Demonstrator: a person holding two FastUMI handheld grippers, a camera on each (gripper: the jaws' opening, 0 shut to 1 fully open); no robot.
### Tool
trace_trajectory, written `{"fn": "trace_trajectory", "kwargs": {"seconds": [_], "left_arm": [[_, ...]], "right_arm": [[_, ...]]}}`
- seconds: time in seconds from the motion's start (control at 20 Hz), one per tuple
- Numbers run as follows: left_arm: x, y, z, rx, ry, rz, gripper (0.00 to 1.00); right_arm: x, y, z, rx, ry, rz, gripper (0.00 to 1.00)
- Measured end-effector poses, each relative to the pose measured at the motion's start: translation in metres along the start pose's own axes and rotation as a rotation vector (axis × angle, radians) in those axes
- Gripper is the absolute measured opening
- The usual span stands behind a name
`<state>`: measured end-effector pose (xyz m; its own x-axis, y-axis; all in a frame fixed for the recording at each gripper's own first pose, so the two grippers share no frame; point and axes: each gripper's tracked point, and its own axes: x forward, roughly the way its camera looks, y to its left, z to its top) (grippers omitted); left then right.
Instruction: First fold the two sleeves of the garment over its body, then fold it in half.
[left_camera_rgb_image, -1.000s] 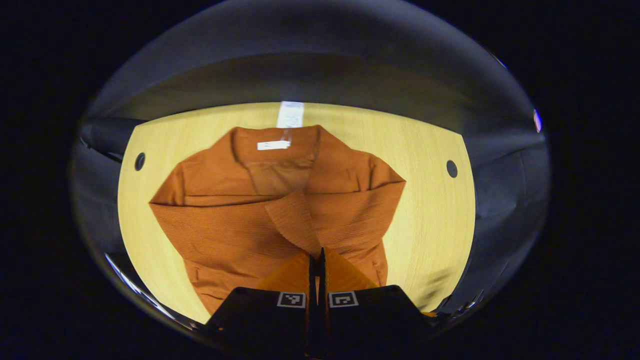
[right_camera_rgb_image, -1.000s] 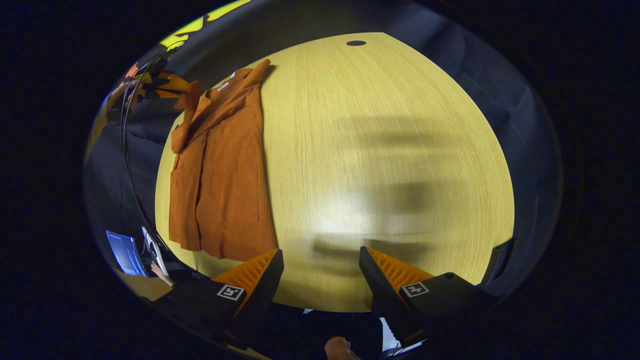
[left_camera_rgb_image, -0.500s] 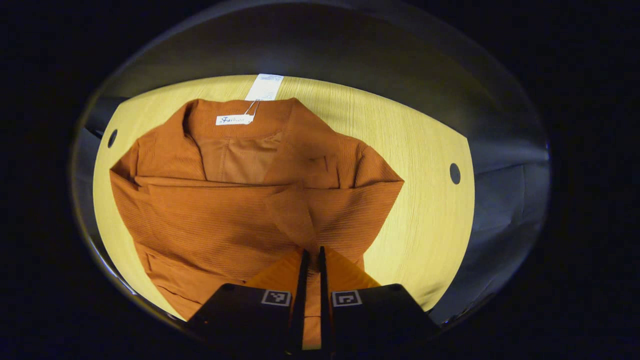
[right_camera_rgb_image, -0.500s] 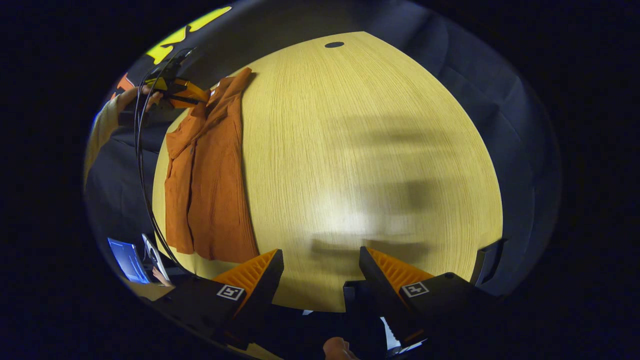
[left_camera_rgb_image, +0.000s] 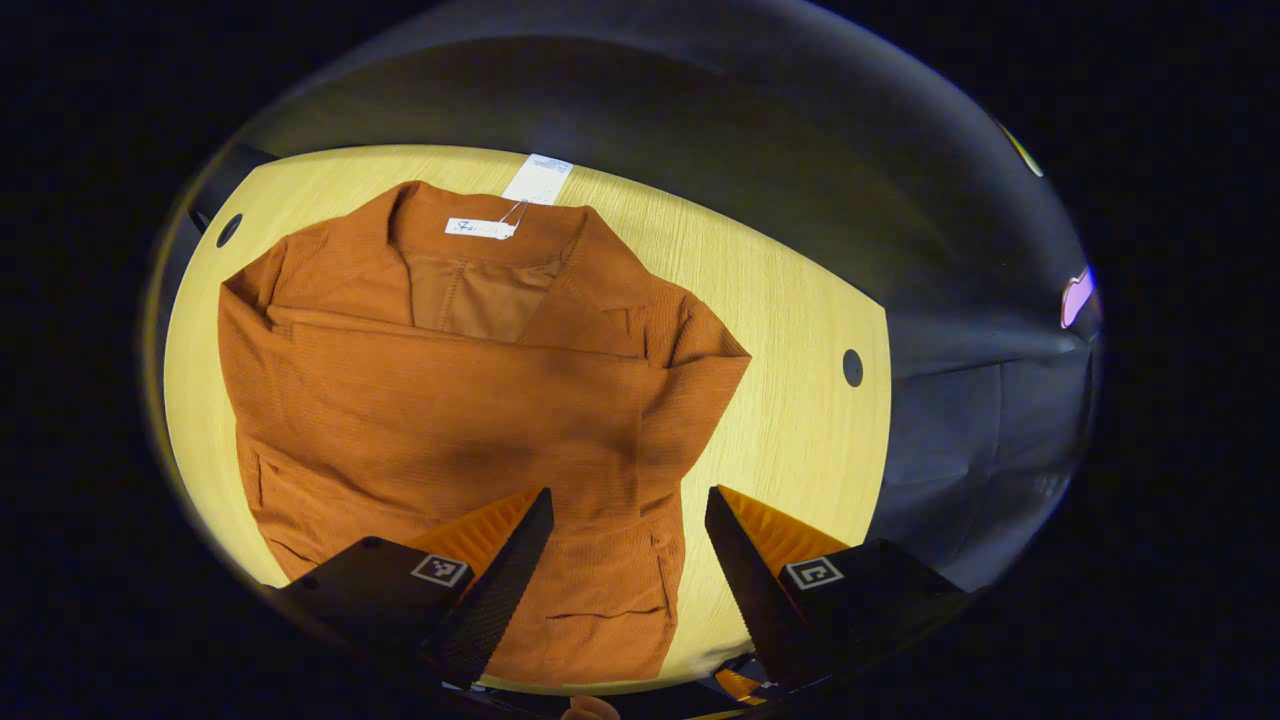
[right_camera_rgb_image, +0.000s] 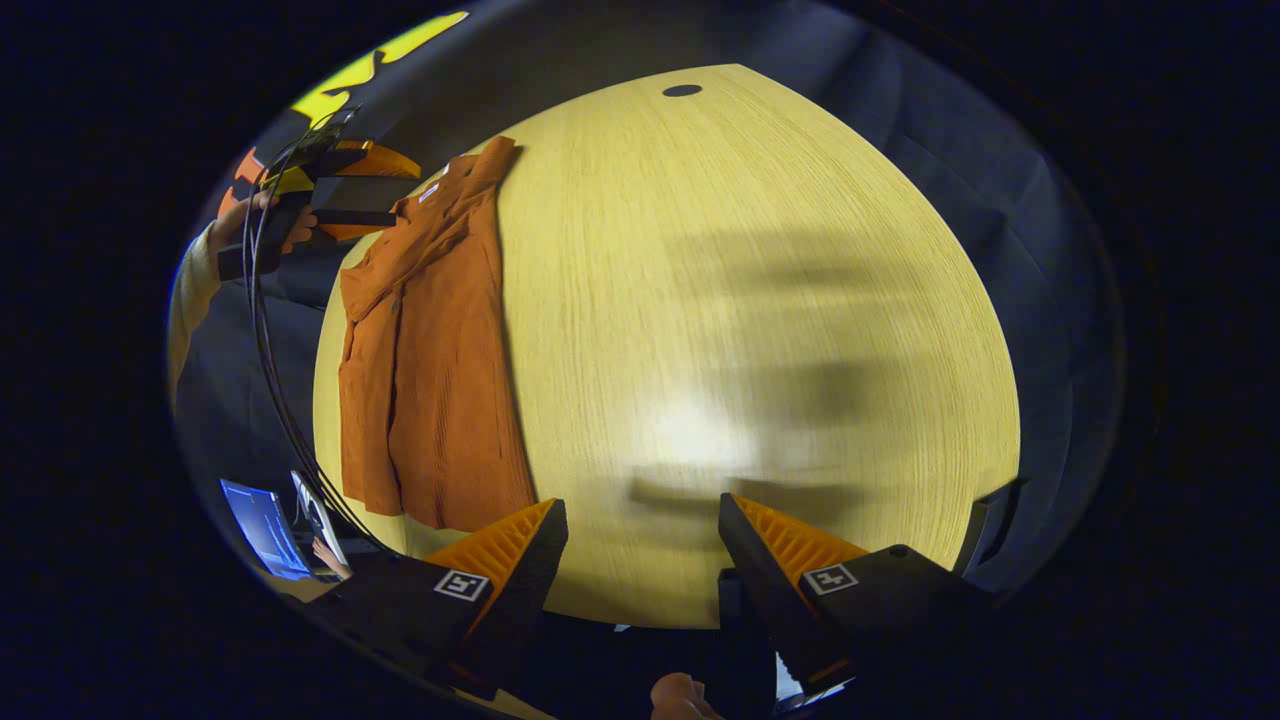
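- While it lay flat on the table (left_camera_rgb_image: 800, 300), the garment (left_camera_rgb_image: 450, 400) had both sleeves folded across its body, the collar at the far end and the hem nearest the left gripper.
- A white label (left_camera_rgb_image: 480, 228) sat inside the collar, and a white tag (left_camera_rgb_image: 537, 180) lay on the table just past it.
- The left gripper (left_camera_rgb_image: 625, 505) hung above the garment's lower part with its jaws apart, holding nothing.
- In the right gripper view the garment (right_camera_rgb_image: 430, 340) lay along the table's left side, well apart from the right gripper (right_camera_rgb_image: 640, 515).
- The right gripper's jaws stood apart over bare table (right_camera_rgb_image: 750, 300), empty.
- A hand (right_camera_rgb_image: 255, 215) held the left gripper (right_camera_rgb_image: 385, 185) by the collar end.
- A lit screen (right_camera_rgb_image: 262, 515) showed below the table edge.
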<state>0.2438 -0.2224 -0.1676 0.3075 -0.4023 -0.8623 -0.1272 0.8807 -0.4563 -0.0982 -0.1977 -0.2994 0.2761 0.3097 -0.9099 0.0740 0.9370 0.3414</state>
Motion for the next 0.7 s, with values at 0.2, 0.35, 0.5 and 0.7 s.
{"fn": "trace_trajectory", "kwargs": {"seconds": [0.2,0.35,0.5,0.7], "left_arm": [[-0.034,0.019,-0.022,0.031,-0.021,-0.028,0.99],[-0.059,0.043,-0.052,0.052,-0.025,-0.082,0.99],[-0.079,0.082,-0.087,0.045,-0.023,-0.101,0.99],[-0.097,0.136,-0.13,-0.013,-0.036,-0.136,0.99]], "right_arm": [[0.004,0.033,0.002,-0.047,-0.007,0.009,0.98],[0.005,0.061,0.002,-0.095,-0.025,0.038,0.98],[0.009,0.079,-0.001,-0.136,-0.04,0.033,0.98],[0.02,0.093,-0.011,-0.156,-0.026,0.01,0.98]]}}
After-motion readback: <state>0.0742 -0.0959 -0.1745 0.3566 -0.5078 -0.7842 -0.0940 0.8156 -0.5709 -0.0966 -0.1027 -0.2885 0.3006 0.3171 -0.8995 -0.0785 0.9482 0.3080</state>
